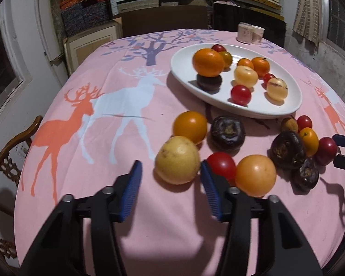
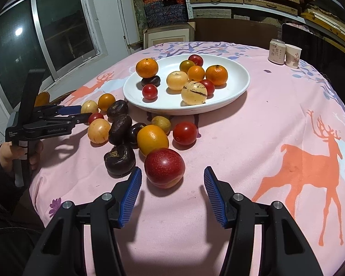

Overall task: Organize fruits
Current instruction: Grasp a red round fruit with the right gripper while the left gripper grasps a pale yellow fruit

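Observation:
A white oval plate point(image 1: 179, 69) point(image 2: 241, 85) holds several fruits: oranges, pale yellow fruits, red tomatoes and a dark one. More fruits lie loose on the pink deer tablecloth in front of it. My left gripper point(image 1: 170, 172) is open, with a pale yellow fruit point(image 1: 177, 159) just ahead between its fingertips, not gripped. In the right wrist view the left gripper point(image 2: 80, 112) shows beside that fruit point(image 2: 89, 107). My right gripper point(image 2: 172, 179) is open, with a red apple-like fruit point(image 2: 164, 167) just ahead between its fingertips. Its tips point(image 1: 343, 151) show at the right edge of the left wrist view.
Loose on the cloth are oranges point(image 1: 190, 127) point(image 2: 152, 139), dark purple fruits point(image 1: 227, 133) point(image 2: 119, 159), red tomatoes point(image 2: 185, 133) and an orange-yellow fruit point(image 1: 255, 175). A can point(image 2: 276, 51) and paper cup point(image 2: 293, 56) stand at the far edge. A wooden chair point(image 1: 13, 142) is at the left.

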Tool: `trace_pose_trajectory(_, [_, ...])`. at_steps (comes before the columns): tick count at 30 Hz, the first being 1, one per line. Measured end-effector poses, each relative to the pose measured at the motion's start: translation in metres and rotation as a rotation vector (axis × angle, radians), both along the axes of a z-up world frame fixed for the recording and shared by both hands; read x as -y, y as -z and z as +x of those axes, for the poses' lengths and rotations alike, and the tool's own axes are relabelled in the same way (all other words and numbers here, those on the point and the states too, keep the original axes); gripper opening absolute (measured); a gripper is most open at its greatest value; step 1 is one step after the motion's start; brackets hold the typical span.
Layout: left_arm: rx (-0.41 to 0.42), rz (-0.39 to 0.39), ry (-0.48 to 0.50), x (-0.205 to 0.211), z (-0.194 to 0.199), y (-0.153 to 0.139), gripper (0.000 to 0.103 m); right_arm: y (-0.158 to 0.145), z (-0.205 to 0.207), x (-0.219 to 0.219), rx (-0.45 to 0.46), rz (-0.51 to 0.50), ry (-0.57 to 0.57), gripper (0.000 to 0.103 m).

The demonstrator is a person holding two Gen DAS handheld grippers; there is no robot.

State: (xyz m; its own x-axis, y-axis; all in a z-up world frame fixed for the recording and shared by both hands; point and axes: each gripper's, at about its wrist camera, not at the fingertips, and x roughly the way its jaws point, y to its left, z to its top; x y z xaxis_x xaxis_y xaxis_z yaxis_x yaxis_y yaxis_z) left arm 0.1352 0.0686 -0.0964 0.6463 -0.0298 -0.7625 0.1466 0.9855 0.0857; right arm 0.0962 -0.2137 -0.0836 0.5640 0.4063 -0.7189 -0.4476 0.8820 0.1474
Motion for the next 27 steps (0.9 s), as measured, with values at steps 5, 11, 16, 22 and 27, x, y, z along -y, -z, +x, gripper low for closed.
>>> trace_pose_trajectory(5, [-0.001,0.005,0.022,0.003,0.000,0.000,0.040,0.000,0.000,-0.003,0.001,0.003,-0.014,0.055])
trace_pose_trajectory(11, [0.032,-0.052,-0.002,-0.005,-0.025,-0.012,0.039,-0.001,0.002,-0.004,0.002,0.000,-0.017,0.054])
trace_pose_trajectory(16, [0.052,-0.080,0.008,-0.005,-0.039,-0.025,0.039,0.005,0.013,-0.016,-0.031,-0.026,-0.029,0.041])
trace_pose_trajectory(22, [0.045,-0.096,0.025,0.001,-0.041,-0.023,0.040,0.005,0.009,-0.014,-0.028,-0.020,-0.021,0.040])
trace_pose_trajectory(27, [0.050,-0.125,0.040,0.004,-0.046,-0.027,0.040,0.000,0.004,-0.001,-0.003,0.010,0.010,0.040])
